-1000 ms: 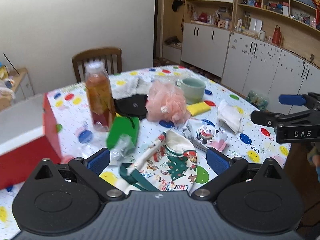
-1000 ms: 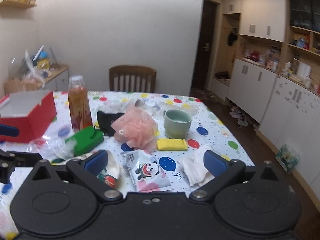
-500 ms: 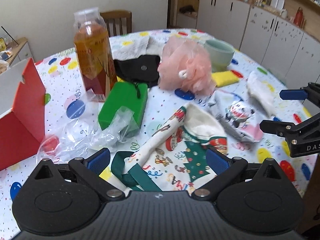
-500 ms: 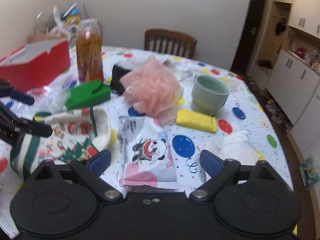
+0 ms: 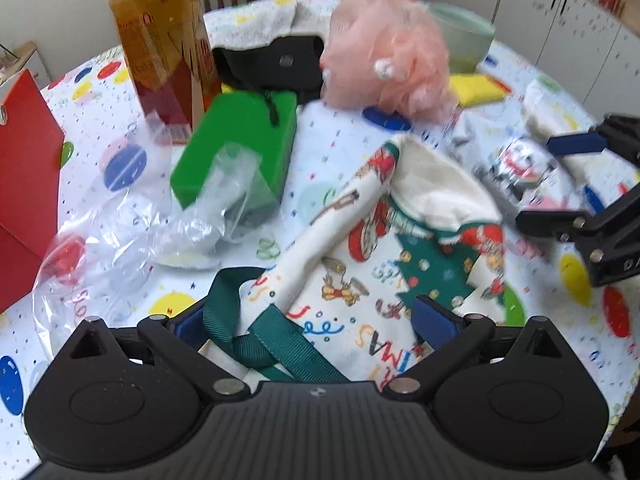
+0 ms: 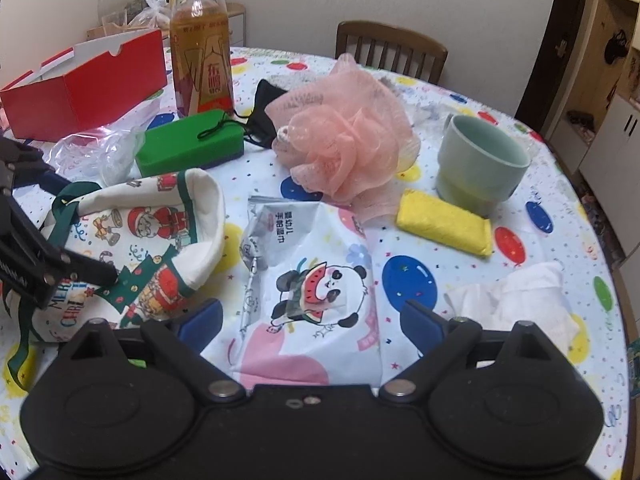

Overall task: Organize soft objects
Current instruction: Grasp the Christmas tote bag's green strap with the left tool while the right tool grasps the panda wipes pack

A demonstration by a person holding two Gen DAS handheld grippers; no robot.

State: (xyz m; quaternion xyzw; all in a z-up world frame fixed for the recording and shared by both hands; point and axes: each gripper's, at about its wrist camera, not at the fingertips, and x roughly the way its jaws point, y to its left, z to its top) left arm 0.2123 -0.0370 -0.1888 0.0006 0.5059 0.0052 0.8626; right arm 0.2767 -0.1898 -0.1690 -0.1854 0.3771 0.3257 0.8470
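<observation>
Left gripper (image 5: 314,322): jaws spread wide, holding nothing, poised over the green strap (image 5: 256,336) of the Christmas bag (image 5: 400,280).
Right gripper (image 6: 310,320): just narrowed slightly but wide, empty, straddling the panda wipes pack (image 6: 312,280).
Soft objects: pink bath pouf (image 6: 344,140), yellow sponge (image 6: 444,228), white cloth (image 6: 520,300) scattered on the counter (image 6: 560,220).
Technique: likely best to pinch the bag's rim, hold the mouth open, then load the pack without dragging clutter.
</observation>
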